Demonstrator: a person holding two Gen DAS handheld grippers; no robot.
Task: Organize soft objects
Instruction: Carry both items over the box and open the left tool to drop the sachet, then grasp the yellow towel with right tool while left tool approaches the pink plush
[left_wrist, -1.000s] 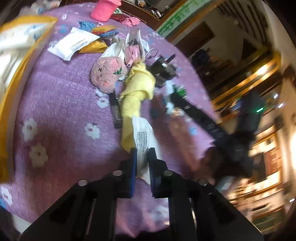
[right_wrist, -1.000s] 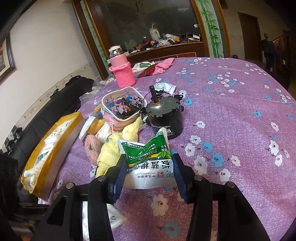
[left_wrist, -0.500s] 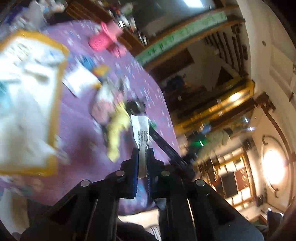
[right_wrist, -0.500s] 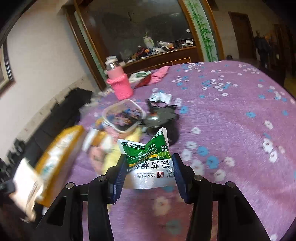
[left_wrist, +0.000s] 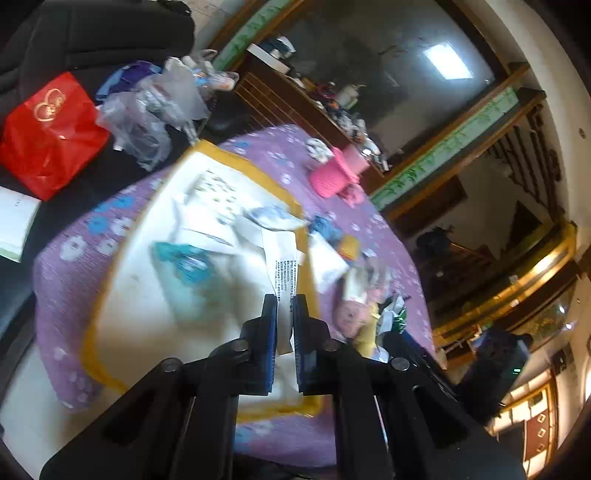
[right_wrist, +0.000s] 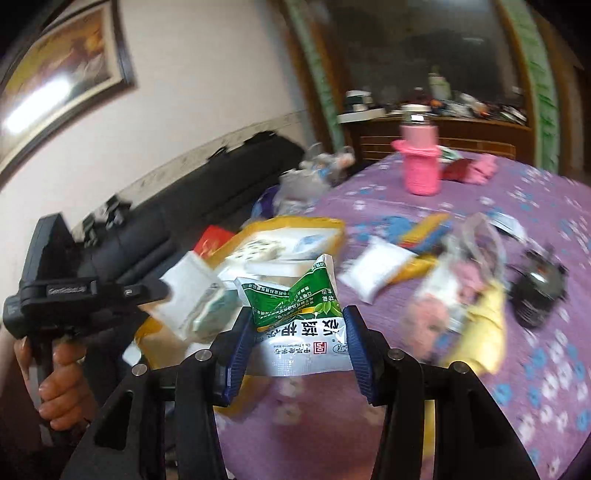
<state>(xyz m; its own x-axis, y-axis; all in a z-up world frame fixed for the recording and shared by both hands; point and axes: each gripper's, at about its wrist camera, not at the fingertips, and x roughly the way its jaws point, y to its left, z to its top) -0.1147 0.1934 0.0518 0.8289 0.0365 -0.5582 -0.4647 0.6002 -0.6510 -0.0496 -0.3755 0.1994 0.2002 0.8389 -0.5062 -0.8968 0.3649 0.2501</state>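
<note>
1. A round table under a purple flowered cloth (left_wrist: 280, 147) fills the room's middle, with a dark sofa (right_wrist: 229, 173) beside it against the wall.
2. A yellow-rimmed bag (left_wrist: 125, 258) lies open at the table's edge, several soft packs already inside; the task looks partly done. A pink plush (left_wrist: 349, 314), a yellow cloth (right_wrist: 487, 314) and loose packets are left on the cloth.
3. The right gripper (right_wrist: 297, 343) clamps a green-and-white packet (right_wrist: 295, 310), its long axis spanning the pads, crumpled top pointing up, near the bag.
4. The left gripper (left_wrist: 285, 317), nearly shut, pinches a white packet (left_wrist: 282, 266) edge-on, long axis pointing forward over the bag.
</note>
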